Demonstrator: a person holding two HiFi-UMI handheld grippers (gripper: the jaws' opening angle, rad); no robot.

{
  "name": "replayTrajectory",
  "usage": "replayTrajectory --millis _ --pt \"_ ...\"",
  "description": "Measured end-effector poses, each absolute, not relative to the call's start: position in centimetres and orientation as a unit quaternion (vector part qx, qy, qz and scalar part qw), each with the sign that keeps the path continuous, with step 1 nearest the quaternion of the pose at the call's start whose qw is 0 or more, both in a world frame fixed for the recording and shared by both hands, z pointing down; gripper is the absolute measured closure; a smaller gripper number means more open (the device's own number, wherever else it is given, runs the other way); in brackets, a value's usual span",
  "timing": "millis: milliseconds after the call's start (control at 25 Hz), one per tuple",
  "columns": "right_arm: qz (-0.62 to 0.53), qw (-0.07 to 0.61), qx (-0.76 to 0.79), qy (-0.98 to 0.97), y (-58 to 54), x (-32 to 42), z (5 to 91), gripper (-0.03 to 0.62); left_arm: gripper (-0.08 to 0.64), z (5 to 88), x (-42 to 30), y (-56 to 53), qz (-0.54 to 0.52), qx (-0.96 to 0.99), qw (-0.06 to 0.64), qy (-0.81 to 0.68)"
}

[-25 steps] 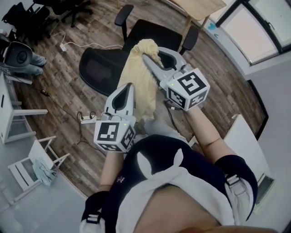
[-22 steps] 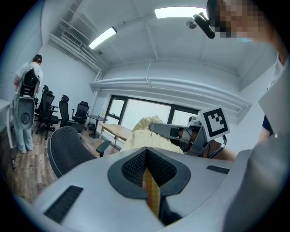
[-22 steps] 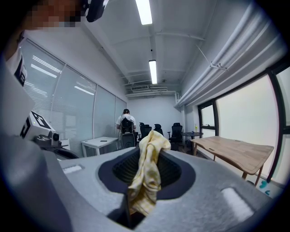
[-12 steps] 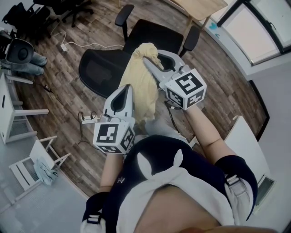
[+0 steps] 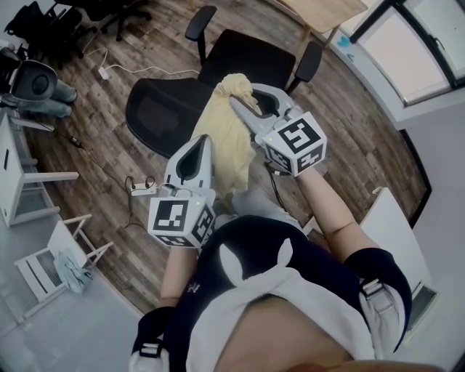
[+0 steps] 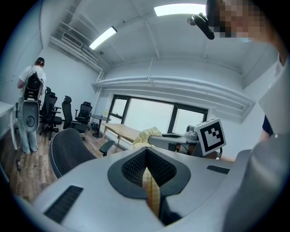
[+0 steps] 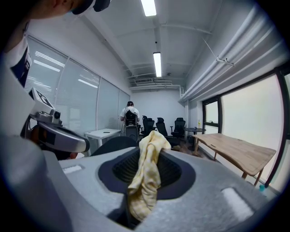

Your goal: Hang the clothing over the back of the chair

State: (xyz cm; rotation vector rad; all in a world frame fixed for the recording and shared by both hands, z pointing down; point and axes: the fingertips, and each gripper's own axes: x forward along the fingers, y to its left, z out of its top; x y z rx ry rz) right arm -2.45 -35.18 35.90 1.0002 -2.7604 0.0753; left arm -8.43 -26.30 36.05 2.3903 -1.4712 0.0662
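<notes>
The pale yellow clothing (image 5: 221,131) hangs bunched between my two grippers, just above the black office chair (image 5: 156,109). My right gripper (image 5: 234,102) is shut on the clothing's upper end (image 7: 146,172), which spills out over its jaws. Nearer me and lower, my left gripper (image 5: 205,139) is shut on a thin edge of the clothing (image 6: 152,192). The chair's mesh backrest (image 6: 68,152) stands left of the cloth and its seat (image 5: 247,57) lies beyond. The lower part of the clothing is hidden behind my left gripper.
The chair's armrests (image 5: 200,22) stick up on either side of the seat. A wooden table (image 5: 320,11) stands beyond. A power strip with cable (image 5: 142,190) lies on the wood floor, a white folding chair (image 5: 51,263) at lower left. A person (image 7: 129,113) stands by distant chairs.
My right gripper has sunk a little with the clothing's top, closer to the chair. My left gripper has stayed nearly still.
</notes>
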Motion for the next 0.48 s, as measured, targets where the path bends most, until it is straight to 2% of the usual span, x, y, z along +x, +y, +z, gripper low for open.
replayTrajectory --millis 480 --pt "0.027 0.136 0.321 -0.937 -35.6 -2.1 38.2 0.489 0.555 36.4 -7.8 -27.0 0.03 0.834 0.17 -0.524"
